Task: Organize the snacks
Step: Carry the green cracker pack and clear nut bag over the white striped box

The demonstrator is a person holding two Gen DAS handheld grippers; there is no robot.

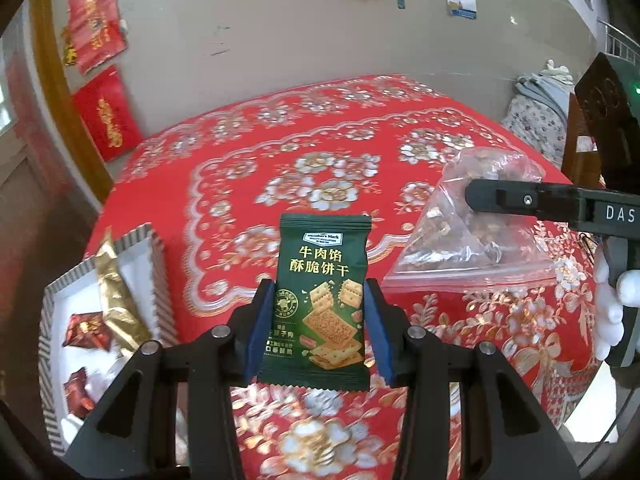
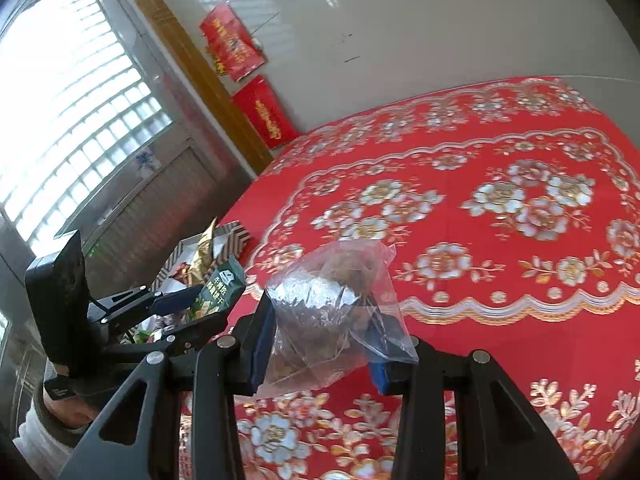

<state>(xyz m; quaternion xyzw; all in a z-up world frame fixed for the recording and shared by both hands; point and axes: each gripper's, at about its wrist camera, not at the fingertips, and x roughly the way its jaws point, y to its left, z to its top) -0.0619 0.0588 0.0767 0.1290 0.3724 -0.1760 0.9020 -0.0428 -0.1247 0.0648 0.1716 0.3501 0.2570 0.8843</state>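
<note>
A: Left gripper [image 1: 318, 330]?
B: Clamped on upright dark green foil cracker packet [image 1: 322, 300], above red flowered tablecloth [image 1: 240, 184], beside striped white tray [image 1: 160, 264].
A: Right gripper [image 2: 320, 340]?
B: Pinching clear plastic zip bag of brown nuts [image 2: 328, 312], above same cloth.

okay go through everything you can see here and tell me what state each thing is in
Left tool: shut on green cracker packet.
Green cracker packet: sealed, held upright off the table.
Right tool: shut on clear bag.
Clear bag: held, brown snacks inside.
Striped tray: holds gold and red packets.
</note>
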